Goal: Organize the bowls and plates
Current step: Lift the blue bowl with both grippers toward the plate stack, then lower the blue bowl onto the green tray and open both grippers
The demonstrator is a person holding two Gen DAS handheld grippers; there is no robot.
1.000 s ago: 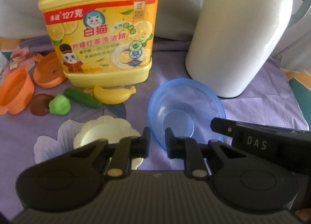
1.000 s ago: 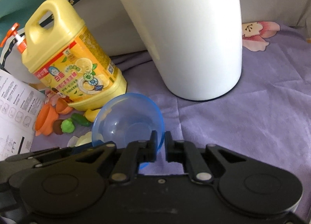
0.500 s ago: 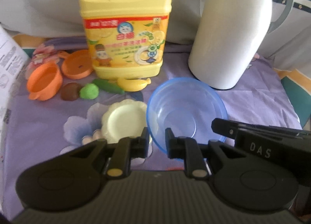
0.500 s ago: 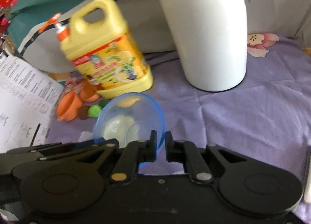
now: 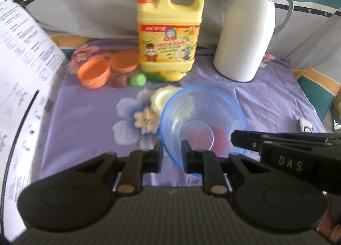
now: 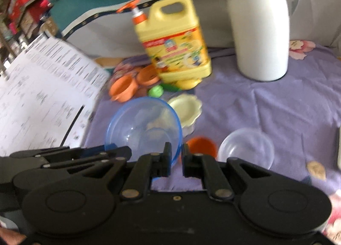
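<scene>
Left gripper (image 5: pixel 171 151), right gripper (image 6: pixel 177 155): both clamped, side by side.

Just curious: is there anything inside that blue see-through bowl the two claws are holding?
The blue bowl looks empty. The pale yellow plate and an orange dish only show through or beside it, lying on the cloth below.

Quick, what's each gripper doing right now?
Left gripper: shut on the blue bowl rim.
Right gripper: shut on the same bowl's opposite rim.
</scene>
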